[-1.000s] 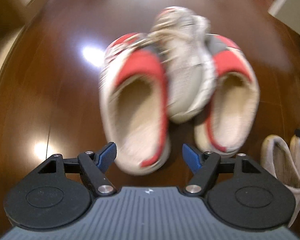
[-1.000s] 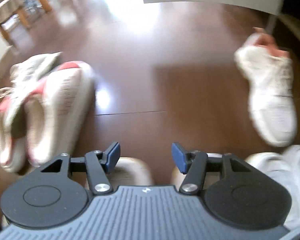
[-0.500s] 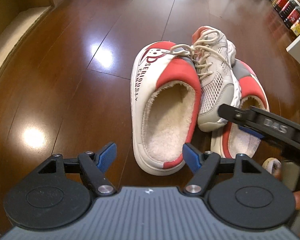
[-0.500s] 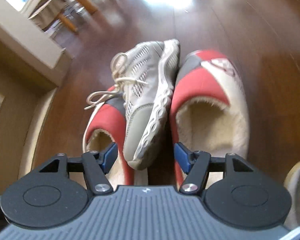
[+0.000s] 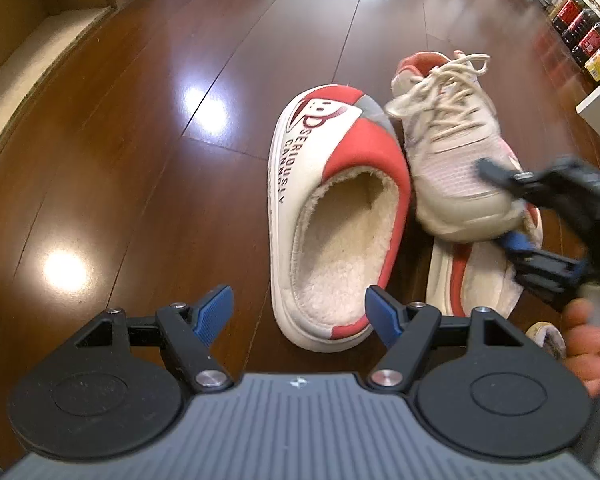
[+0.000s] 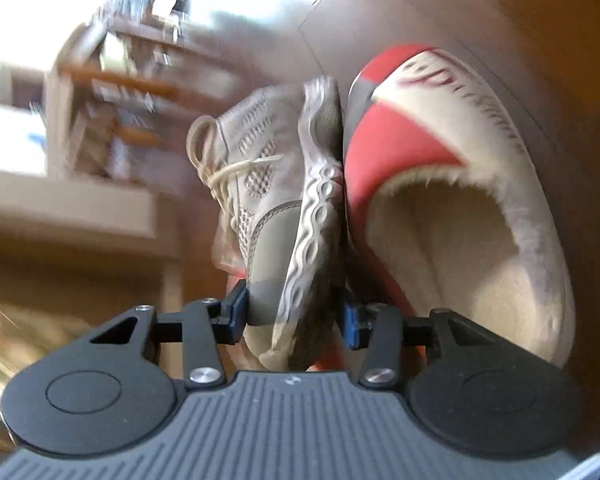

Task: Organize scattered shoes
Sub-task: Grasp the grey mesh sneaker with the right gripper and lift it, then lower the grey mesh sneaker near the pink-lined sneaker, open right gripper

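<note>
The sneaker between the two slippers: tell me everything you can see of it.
The sneaker is pale grey-white mesh with smooth grey heel panels, cream laces lying loose, and a wavy-patterned white sole. It is tipped on its side, wedged between two red-and-white fleece-lined slippers: sole against one slipper, its heel over the other. The right gripper is closing on its heel, blue fingers at either side.

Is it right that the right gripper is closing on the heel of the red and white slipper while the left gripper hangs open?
No. The right gripper is closing on the heel of the grey laced sneaker, as the right wrist view shows; the red and white slipper lies beside it. The left gripper does hang open.
</note>
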A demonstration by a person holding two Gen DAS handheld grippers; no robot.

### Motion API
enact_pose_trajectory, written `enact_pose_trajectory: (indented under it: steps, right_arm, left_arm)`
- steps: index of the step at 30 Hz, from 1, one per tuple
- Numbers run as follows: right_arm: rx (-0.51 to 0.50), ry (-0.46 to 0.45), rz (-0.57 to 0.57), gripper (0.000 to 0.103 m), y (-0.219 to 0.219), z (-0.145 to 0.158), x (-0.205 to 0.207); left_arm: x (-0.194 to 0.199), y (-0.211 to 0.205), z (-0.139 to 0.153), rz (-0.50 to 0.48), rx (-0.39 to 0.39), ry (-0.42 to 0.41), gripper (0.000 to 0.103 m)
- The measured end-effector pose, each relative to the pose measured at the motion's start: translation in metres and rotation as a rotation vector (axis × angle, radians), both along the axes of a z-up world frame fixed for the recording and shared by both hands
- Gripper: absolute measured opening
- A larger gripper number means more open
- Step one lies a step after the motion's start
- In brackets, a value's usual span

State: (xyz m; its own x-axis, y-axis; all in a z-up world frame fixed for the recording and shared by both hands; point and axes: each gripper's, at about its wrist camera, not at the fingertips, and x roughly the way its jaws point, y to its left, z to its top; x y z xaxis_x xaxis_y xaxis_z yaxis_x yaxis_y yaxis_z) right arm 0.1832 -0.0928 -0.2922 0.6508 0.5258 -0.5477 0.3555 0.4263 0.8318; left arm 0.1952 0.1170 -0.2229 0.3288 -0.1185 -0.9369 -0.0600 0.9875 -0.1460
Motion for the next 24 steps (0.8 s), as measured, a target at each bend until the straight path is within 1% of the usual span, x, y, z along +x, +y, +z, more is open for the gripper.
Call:
enact_pose_trajectory:
  steps: [2, 4, 6, 8, 9, 11, 13, 16, 17, 19, 20, 22, 23, 24]
  right_arm:
    - [0.013, -0.045, -0.016, 0.041, -0.020, 0.011, -0.006]
    - [0.045, -0.057, -0.035, 0.041, -0.036, 0.017, -0.012]
    - [0.100, -0.058, -0.068, 0.041, -0.055, 0.023, -0.021]
    - [0.129, -0.069, -0.106, 0.041, -0.078, 0.033, -0.038]
    - [0.145, -0.071, -0.129, 0.041, -0.088, 0.035, -0.047]
    - [0.180, -0.072, -0.184, 0.041, -0.108, 0.037, -0.065]
    - [0.187, -0.086, -0.245, 0.041, -0.134, 0.037, -0.088]
    - [0.157, -0.098, -0.315, 0.041, -0.162, 0.037, -0.107]
    - [0.131, -0.090, -0.342, 0.041, -0.178, 0.032, -0.114]
    - [0.049, -0.057, -0.375, 0.041, -0.200, 0.018, -0.119]
    - [-0.001, -0.021, -0.379, 0.042, -0.210, 0.012, -0.120]
    - [-0.055, 0.047, -0.376, 0.042, -0.225, 0.002, -0.124]
    - [-0.073, 0.091, -0.371, 0.046, -0.234, -0.003, -0.128]
    - [-0.102, 0.129, -0.360, 0.053, -0.240, -0.004, -0.130]
  left_arm:
    - [0.001, -0.009, 0.006, -0.022, 0.008, -0.020, 0.073]
    - [0.004, -0.017, 0.011, -0.049, 0.020, -0.037, 0.074]
    - [0.007, -0.028, 0.018, -0.082, 0.029, -0.055, 0.073]
    - [0.016, -0.046, 0.029, -0.133, 0.021, -0.093, 0.074]
    - [0.019, -0.051, 0.031, -0.144, 0.020, -0.101, 0.074]
    - [0.031, -0.073, 0.042, -0.193, 0.012, -0.127, 0.074]
    - [0.038, -0.091, 0.048, -0.237, 0.009, -0.146, 0.074]
    - [0.047, -0.128, 0.053, -0.338, 0.027, -0.168, 0.074]
    - [0.049, -0.147, 0.053, -0.389, 0.041, -0.167, 0.074]
    - [0.049, -0.164, 0.053, -0.438, 0.045, -0.168, 0.074]
    - [0.048, -0.174, 0.053, -0.470, 0.048, -0.172, 0.074]
    - [0.046, -0.188, 0.051, -0.510, 0.057, -0.179, 0.074]
    - [0.047, -0.198, 0.046, -0.539, 0.070, -0.175, 0.074]
    - [0.048, -0.203, 0.044, -0.547, 0.074, -0.173, 0.074]
